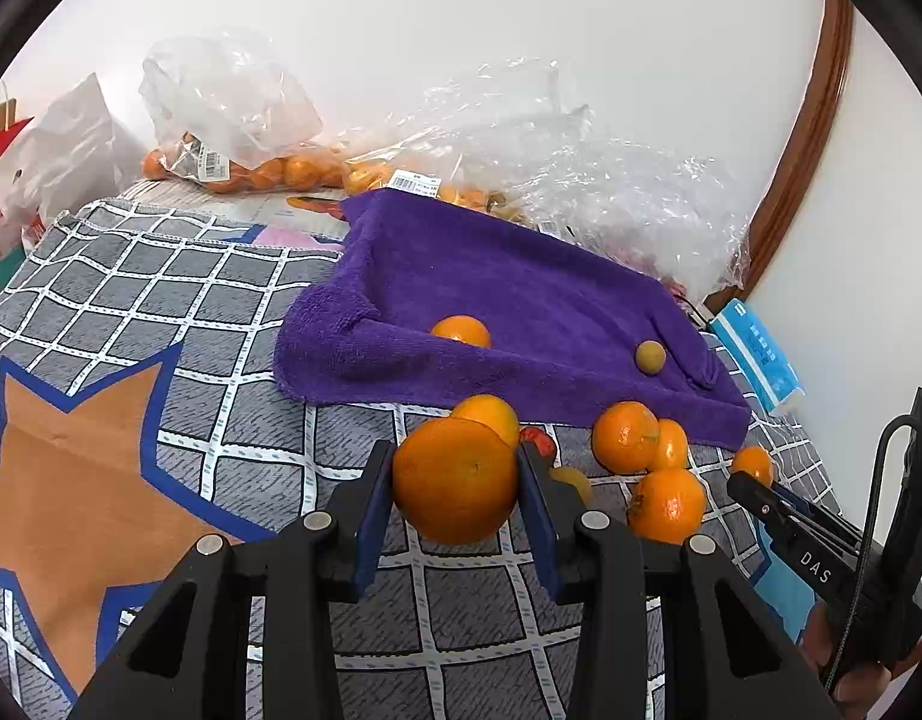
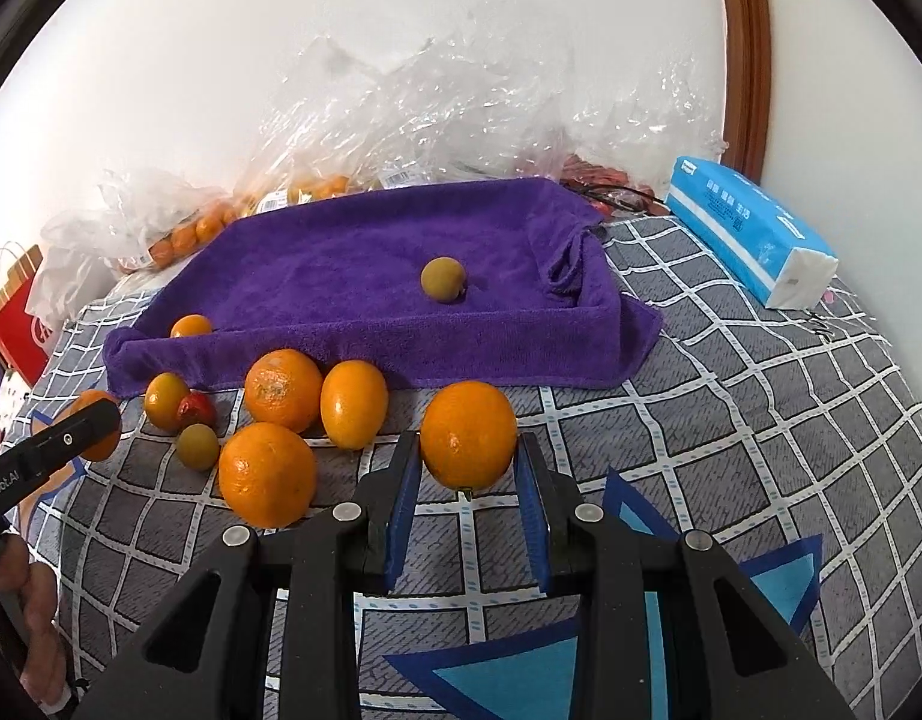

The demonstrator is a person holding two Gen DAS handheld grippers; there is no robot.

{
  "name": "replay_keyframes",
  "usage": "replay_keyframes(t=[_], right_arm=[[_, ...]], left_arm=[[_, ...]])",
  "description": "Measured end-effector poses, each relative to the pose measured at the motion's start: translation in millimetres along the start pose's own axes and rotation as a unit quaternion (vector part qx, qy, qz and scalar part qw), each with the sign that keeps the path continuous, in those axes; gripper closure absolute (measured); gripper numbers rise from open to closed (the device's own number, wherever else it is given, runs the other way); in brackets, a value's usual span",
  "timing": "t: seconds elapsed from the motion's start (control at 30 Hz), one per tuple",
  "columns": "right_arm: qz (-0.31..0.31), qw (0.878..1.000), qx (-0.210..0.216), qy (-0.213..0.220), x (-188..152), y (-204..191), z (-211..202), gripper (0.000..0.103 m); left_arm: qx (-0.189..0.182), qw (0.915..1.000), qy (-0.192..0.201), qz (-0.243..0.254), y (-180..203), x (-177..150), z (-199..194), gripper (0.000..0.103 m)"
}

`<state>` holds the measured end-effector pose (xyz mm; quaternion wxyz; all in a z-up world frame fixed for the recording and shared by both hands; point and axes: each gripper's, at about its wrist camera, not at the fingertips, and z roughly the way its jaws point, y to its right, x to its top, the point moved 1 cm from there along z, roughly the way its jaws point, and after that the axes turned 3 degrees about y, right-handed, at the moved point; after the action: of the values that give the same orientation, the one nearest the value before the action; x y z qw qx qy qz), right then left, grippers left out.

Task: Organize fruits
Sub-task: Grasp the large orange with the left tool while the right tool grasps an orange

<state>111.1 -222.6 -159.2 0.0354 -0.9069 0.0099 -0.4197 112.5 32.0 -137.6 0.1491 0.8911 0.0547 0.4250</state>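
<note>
Grey quilted bedcover (image 2: 731, 420) with white grid lines and blue-edged star patches, soft and slightly wrinkled. Far centre sits a purple terry towel (image 2: 365, 264), fuzzy pile, draped over a shallow rectangular tray shape with raised edges. On the towel: one small round olive-green fruit (image 2: 443, 279), matte skin, and one small orange (image 2: 191, 326) tucked in the near-left corner. Behind it, crinkled clear plastic bags (image 1: 233, 102) with barcode labels, full of small oranges, against a white wall. Far right, a blue and white soft tissue pack (image 2: 749, 228); far left, a red paper bag (image 2: 17, 324). Left gripper (image 1: 455, 489), black arms with blue pads, is closed partway on a large round orange (image 1: 455, 480), dimpled glossy peel, both pads pressing its sides just near of the towel's near edge. Right gripper (image 2: 468, 468) likewise clamps a smaller orange (image 2: 468, 433), oval, stem end down, pads against both sides, just near of the towel's near edge. Between the two grippers, a loose cluster on the cover: three oranges (image 2: 268, 474), one smooth oval kumquat-like fruit (image 2: 354, 403), a small red fruit (image 2: 197, 409), another olive-green round fruit (image 2: 198, 446), mostly touching each other. A hand (image 2: 35, 606) shows at the near-left edge of the right view.
</note>
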Motion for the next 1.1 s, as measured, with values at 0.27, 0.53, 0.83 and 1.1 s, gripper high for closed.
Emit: replay_keyframes(t=[0.27, 0.53, 0.83, 1.1], right_arm=[[-0.001, 1.0, -0.003, 0.006, 0, 0, -3, 0.071], [-0.003, 1.0, -0.004, 0.001, 0, -1, -1, 0.071], [-0.003, 1.0, 0.0, 0.002, 0, -1, 0, 0.071], [-0.009, 1.0, -0.011, 0.017, 0, -4, -10, 0.071]], left_arm=[[-0.011, 0.9999, -0.004, 0.01, 6, -2, 0, 0.065], [-0.007, 0.9998, 0.001, 0.017, 9, -3, -3, 0.065], [-0.005, 0.9998, 0.009, 0.018, 10, -2, -6, 0.065], [-0.011, 0.9993, 0.003, -0.037, 2, 4, -13, 0.065]])
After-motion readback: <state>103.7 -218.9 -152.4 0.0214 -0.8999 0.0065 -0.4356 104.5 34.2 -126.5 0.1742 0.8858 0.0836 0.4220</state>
